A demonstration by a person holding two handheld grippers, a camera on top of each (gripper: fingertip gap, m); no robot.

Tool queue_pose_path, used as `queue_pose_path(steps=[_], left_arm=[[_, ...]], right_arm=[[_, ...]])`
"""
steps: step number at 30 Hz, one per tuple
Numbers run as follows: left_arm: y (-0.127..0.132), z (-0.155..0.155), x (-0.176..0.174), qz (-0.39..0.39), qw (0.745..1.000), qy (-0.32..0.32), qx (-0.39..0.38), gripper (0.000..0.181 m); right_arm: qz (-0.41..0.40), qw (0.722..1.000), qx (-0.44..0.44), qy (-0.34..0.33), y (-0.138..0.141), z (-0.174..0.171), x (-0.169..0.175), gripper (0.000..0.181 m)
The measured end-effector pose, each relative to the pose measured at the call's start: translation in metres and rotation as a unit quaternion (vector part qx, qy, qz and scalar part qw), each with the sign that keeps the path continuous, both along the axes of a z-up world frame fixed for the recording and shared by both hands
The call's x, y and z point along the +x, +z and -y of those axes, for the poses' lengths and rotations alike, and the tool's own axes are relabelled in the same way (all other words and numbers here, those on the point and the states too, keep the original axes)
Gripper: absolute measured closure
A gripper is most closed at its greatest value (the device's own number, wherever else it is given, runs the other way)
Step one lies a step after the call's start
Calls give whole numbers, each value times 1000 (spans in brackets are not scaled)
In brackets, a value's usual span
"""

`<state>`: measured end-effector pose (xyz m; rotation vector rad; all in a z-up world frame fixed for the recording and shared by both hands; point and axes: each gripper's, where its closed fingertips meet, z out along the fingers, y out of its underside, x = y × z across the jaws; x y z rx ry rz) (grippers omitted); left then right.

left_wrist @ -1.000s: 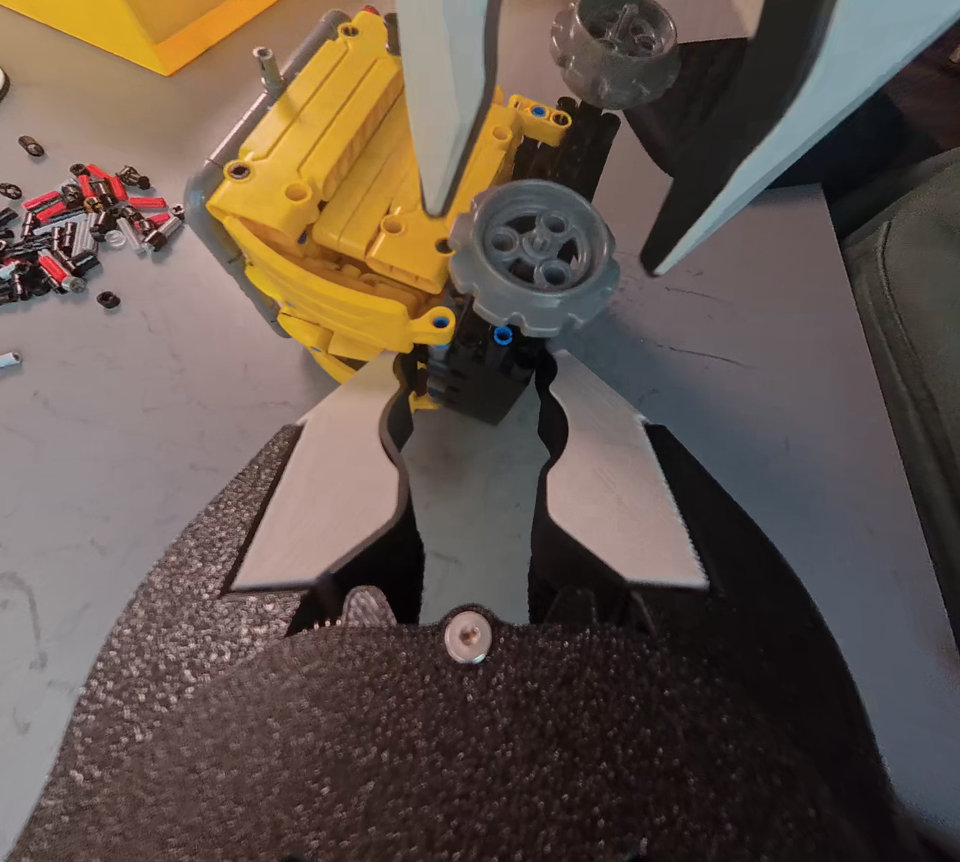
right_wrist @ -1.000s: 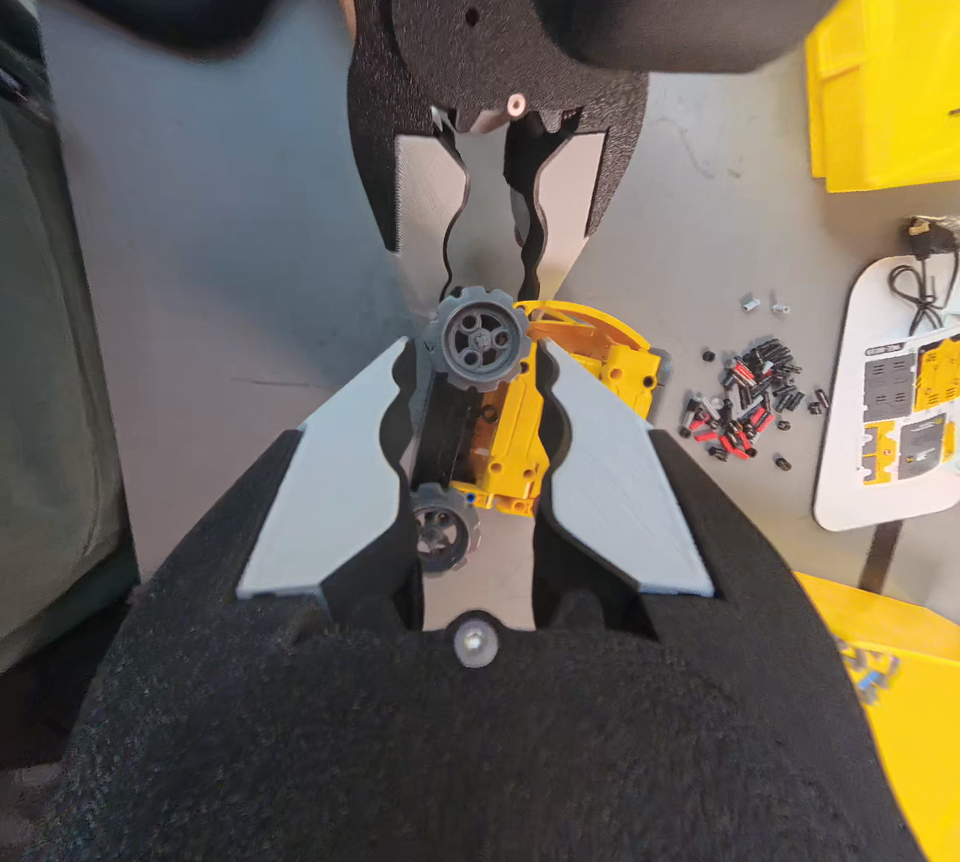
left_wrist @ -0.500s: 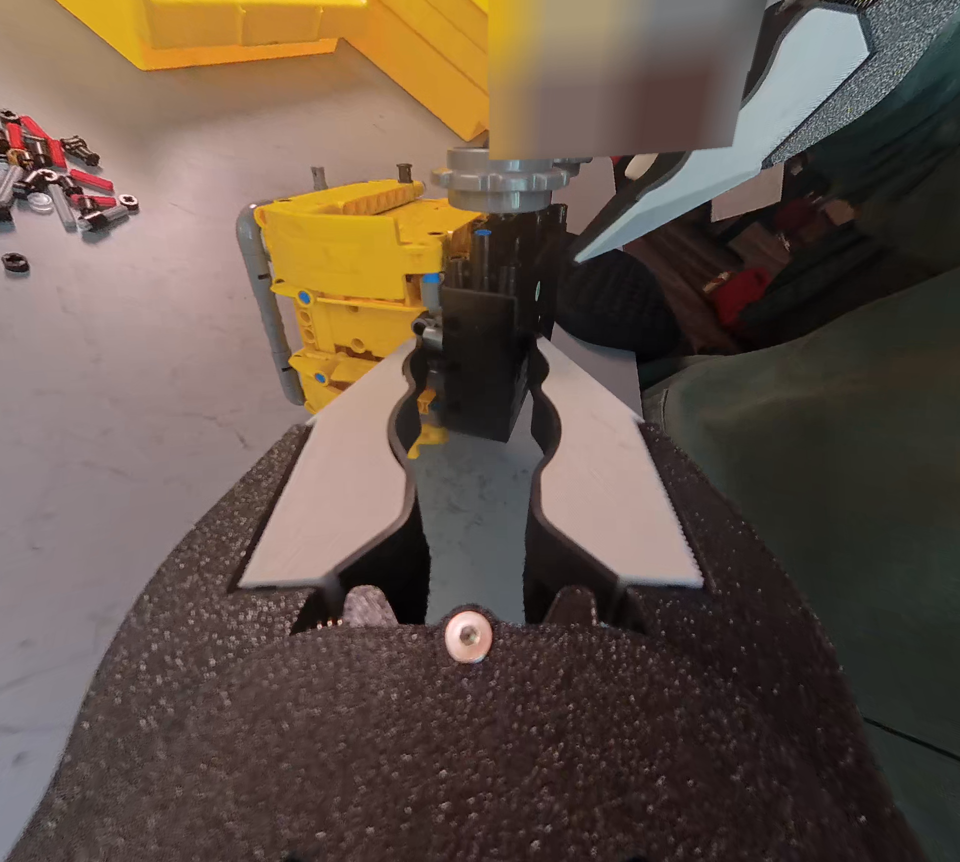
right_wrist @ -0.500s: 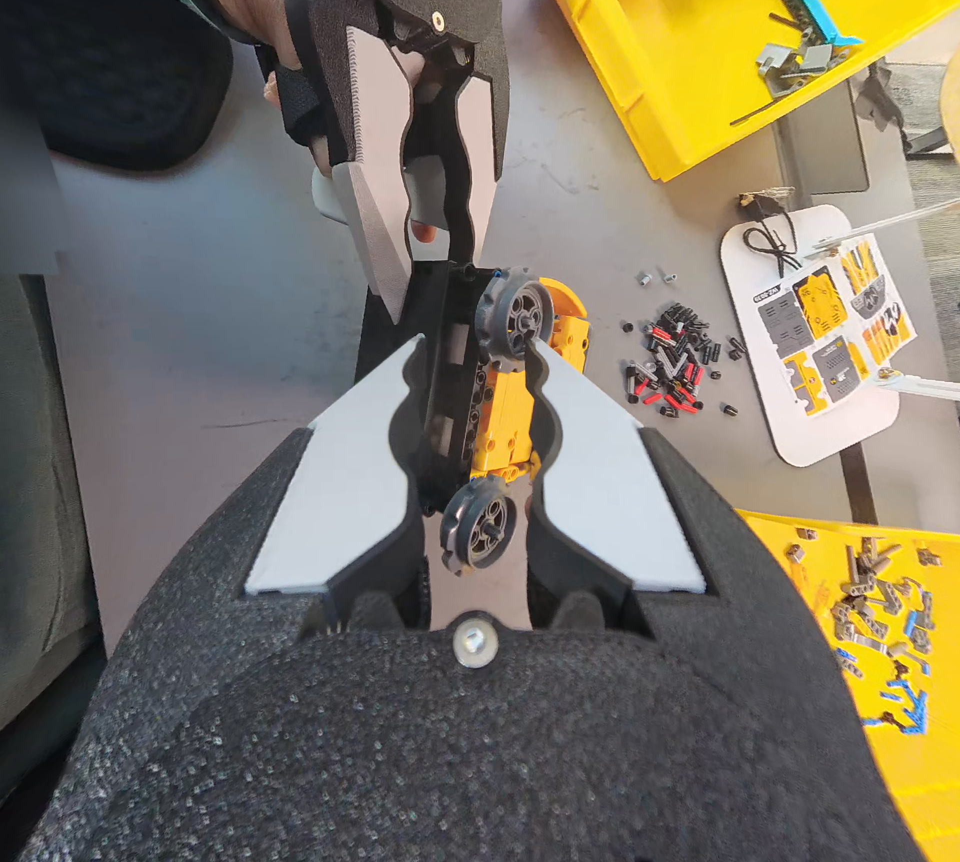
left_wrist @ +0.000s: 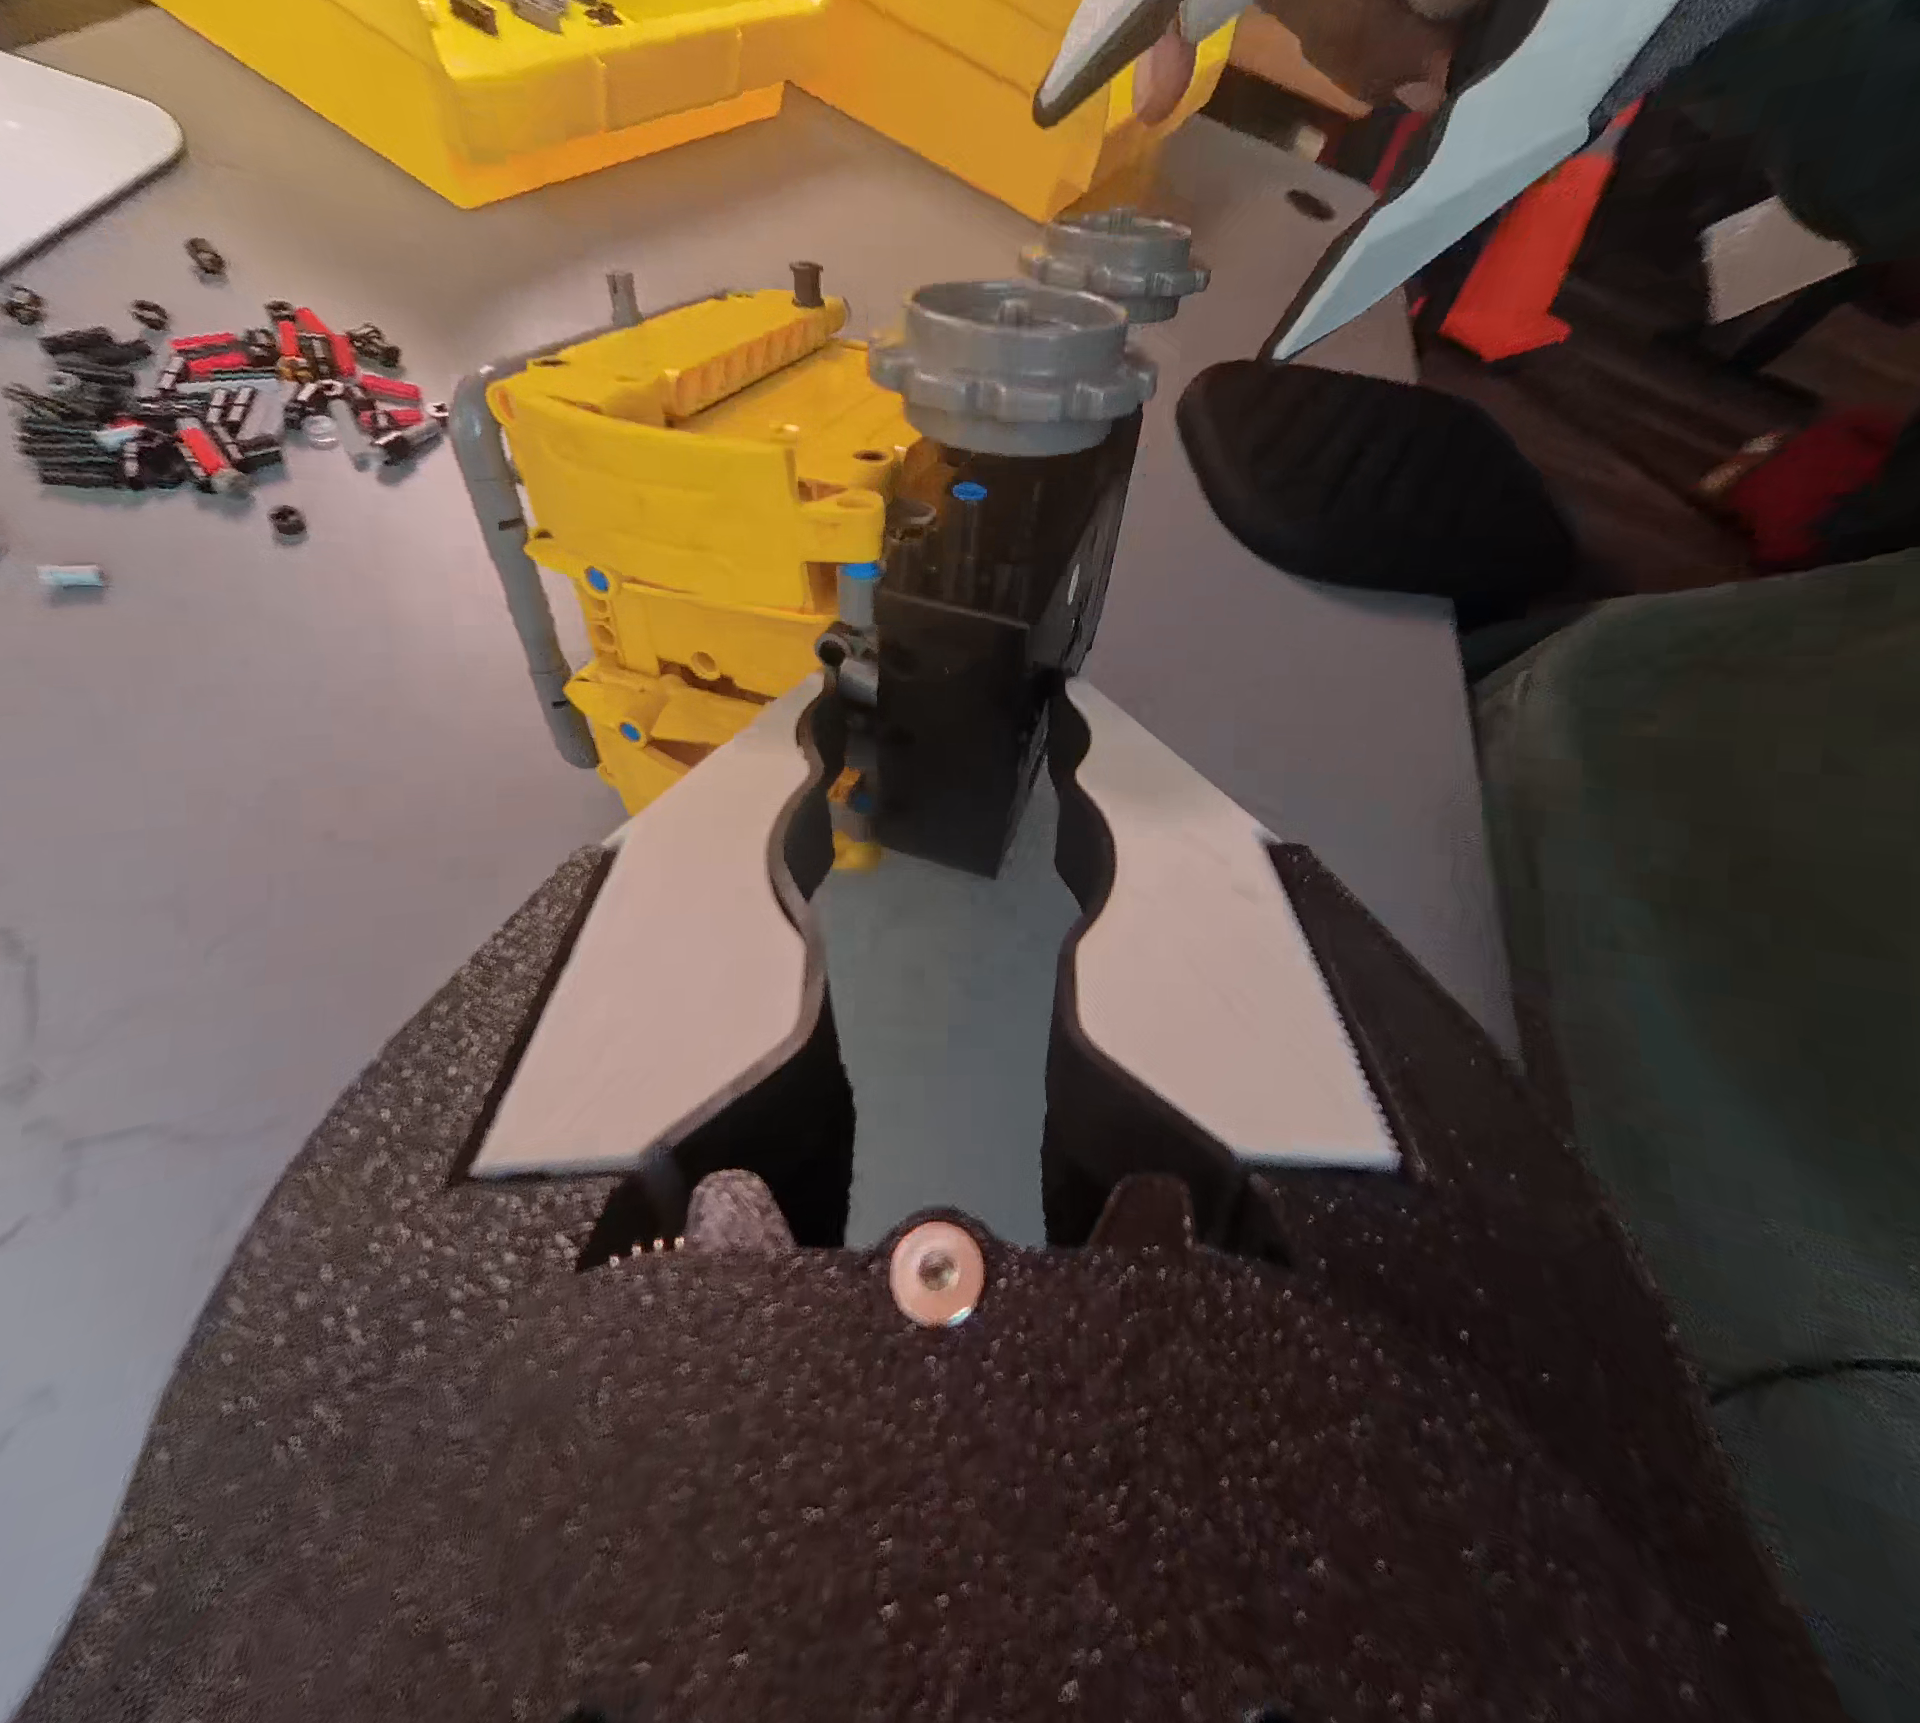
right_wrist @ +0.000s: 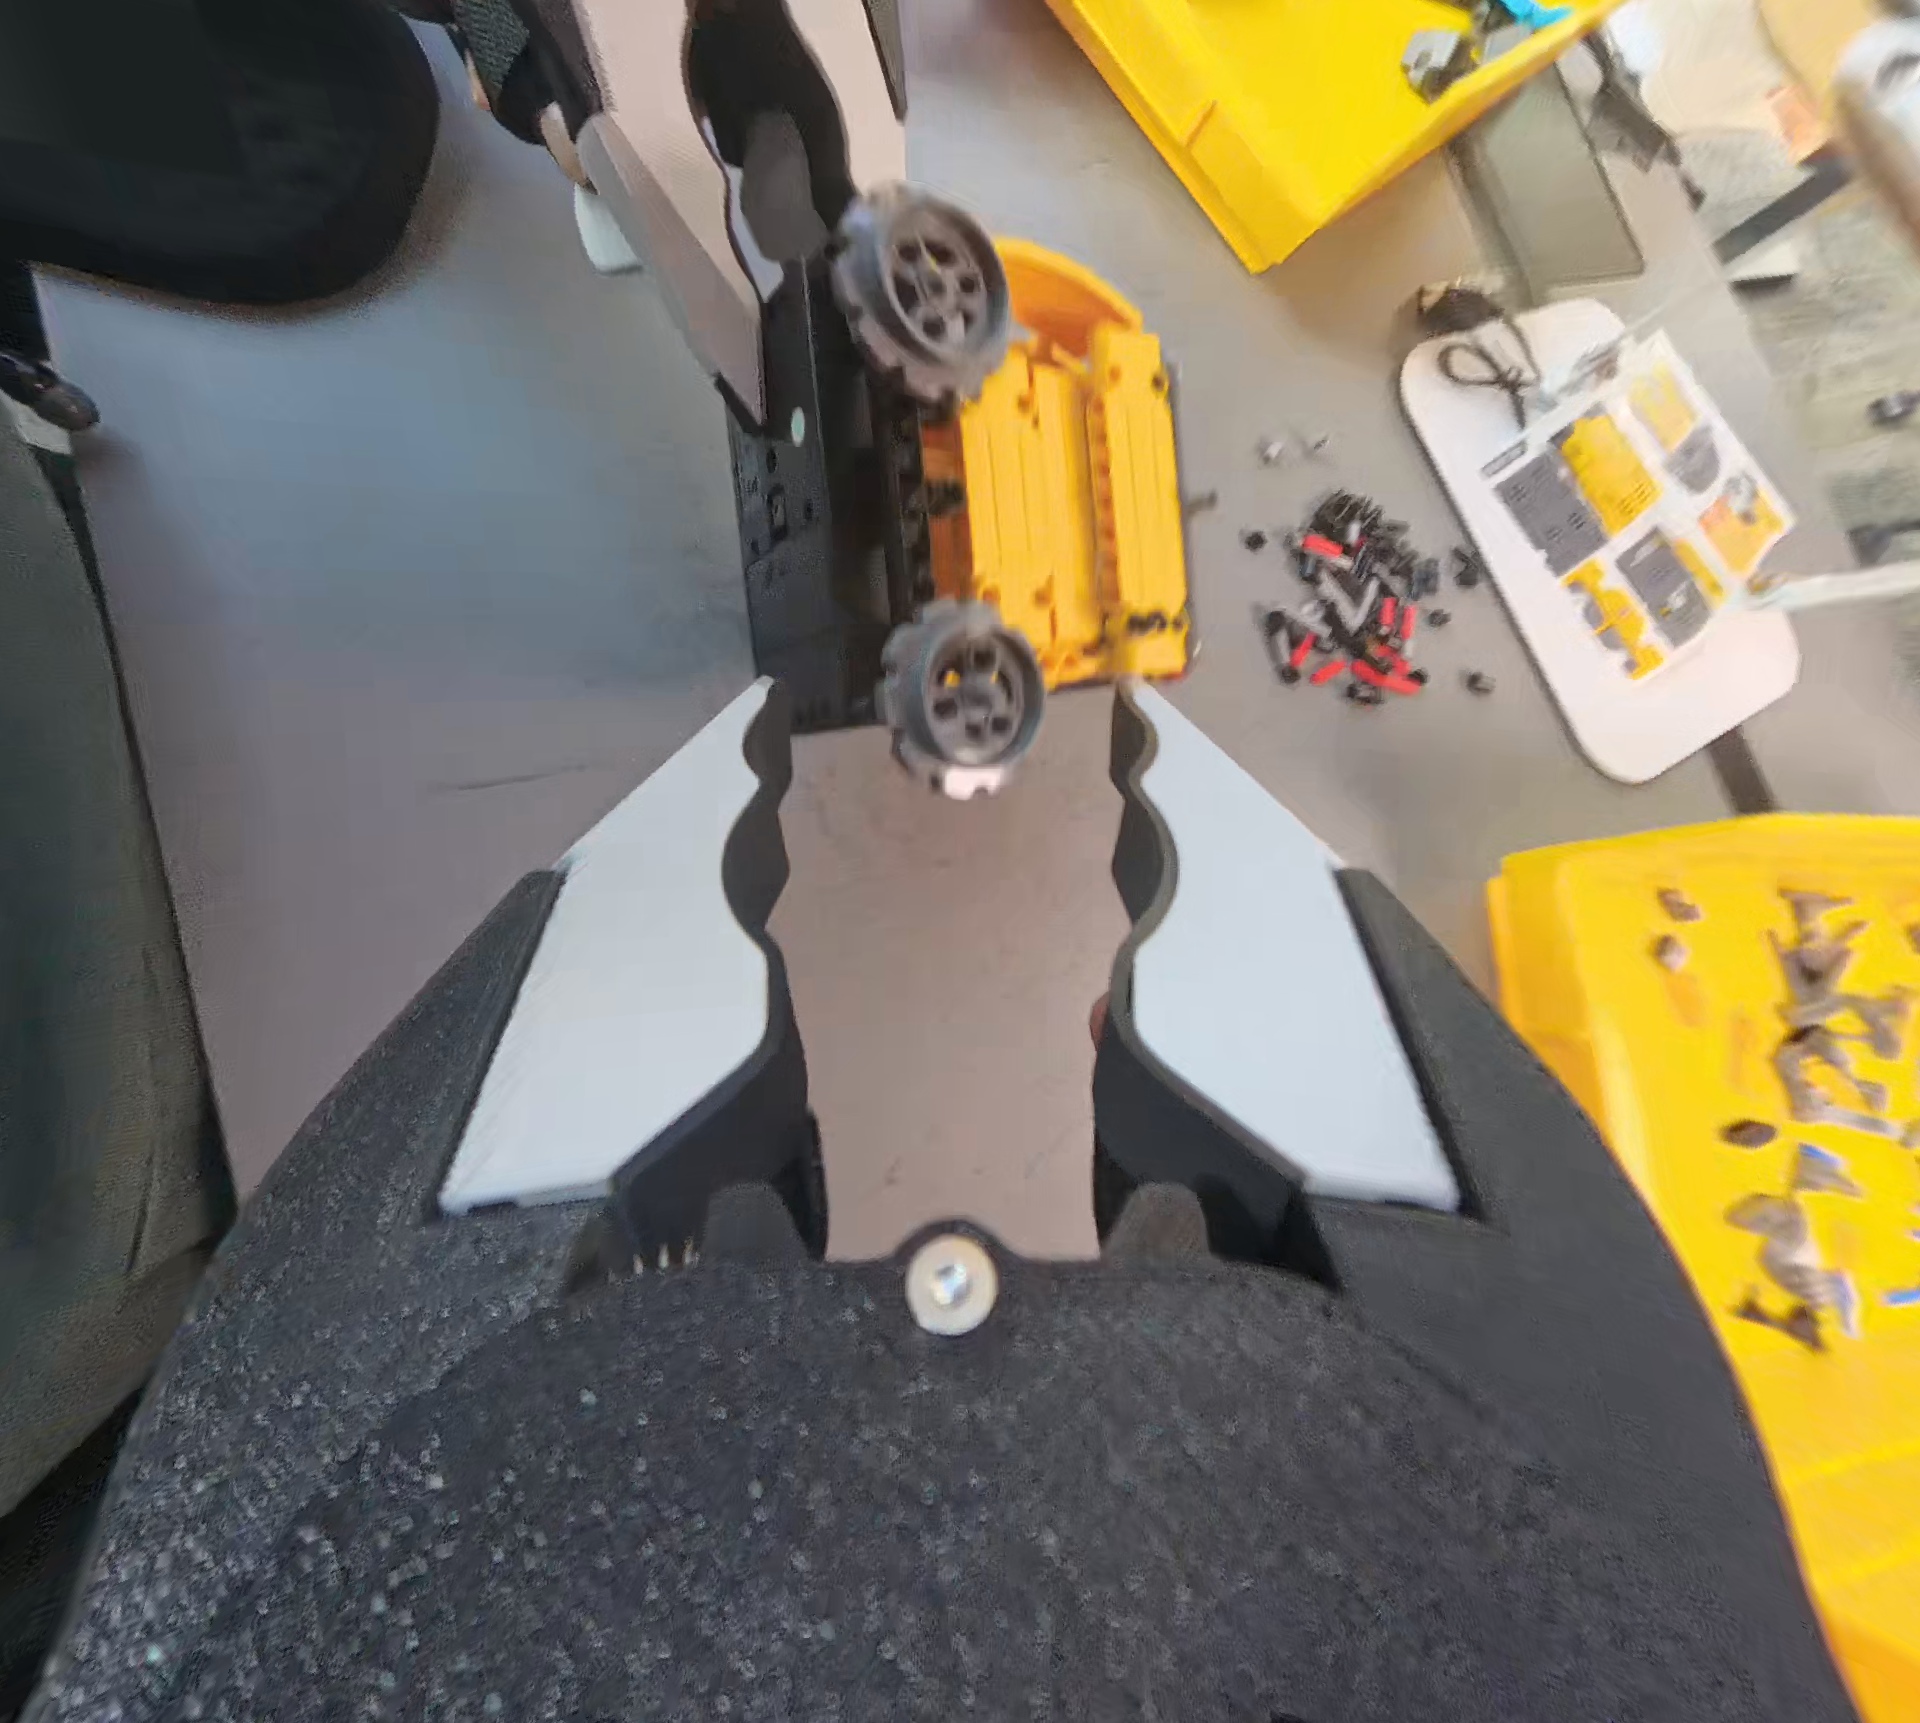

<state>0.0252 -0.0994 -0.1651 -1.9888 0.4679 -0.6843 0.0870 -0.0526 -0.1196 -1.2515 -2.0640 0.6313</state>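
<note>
A yellow and black brick-built vehicle point(left_wrist: 707, 489) lies on its side on the grey table point(left_wrist: 260, 790), with two grey wheels point(left_wrist: 1013, 369) facing up. My left gripper point(left_wrist: 940, 697) is shut on the black chassis block at the vehicle's near end. My right gripper point(right_wrist: 945, 697) is open and empty, its tips just short of the near wheel point(right_wrist: 961, 697) and not touching it. In the left wrist view the right gripper point(left_wrist: 1158, 234) hangs open above and right of the wheels. In the right wrist view the left gripper point(right_wrist: 800, 323) clamps the vehicle point(right_wrist: 1060, 510) at the far end.
Yellow parts bins point(left_wrist: 623, 63) stand at the back, and another point(right_wrist: 1538, 1050) holds several grey pieces at the right. A pile of black and red pins point(right_wrist: 1351, 593) lies beside the vehicle. A white board with an instruction sheet point(right_wrist: 1621, 510) lies further off. A black chair seat point(left_wrist: 1351, 489) sits past the table's edge. The tips of one gripper are about 10 cm away from the tips of the other.
My right gripper has opened and pulled back off the vehicle. My left gripper keeps its hold on the black block, and the vehicle has stayed on its side.
</note>
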Motion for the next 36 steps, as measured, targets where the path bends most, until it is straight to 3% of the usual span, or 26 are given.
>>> queue_pose_path(steps=[4,10,16,22,27,30,33,36], left_arm=[[-24,13,-5,-92,995,29,6,142],[-40,19,0,-162,984,70,-15,140],[-38,11,14,-127,984,118,-30,137],[-31,16,31,-81,991,94,-44,109],[-14,33,10,-110,987,114,24,105],[-9,33,-5,-131,981,139,45,89],[1,23,-6,-85,986,131,62,76],[28,12,-1,-16,988,101,113,75]], right_arm=[[-19,997,-26,-63,-49,-33,31,114],[-45,982,-54,-174,-72,-114,41,131],[-16,991,-79,-110,-90,-126,11,162],[43,994,-100,-22,-109,-123,-10,160],[76,991,-104,22,-118,-121,-14,161],[80,991,-99,37,-118,-121,-18,161],[95,990,-92,57,-120,-120,-18,161],[111,987,-89,73,-122,-119,-17,166]])
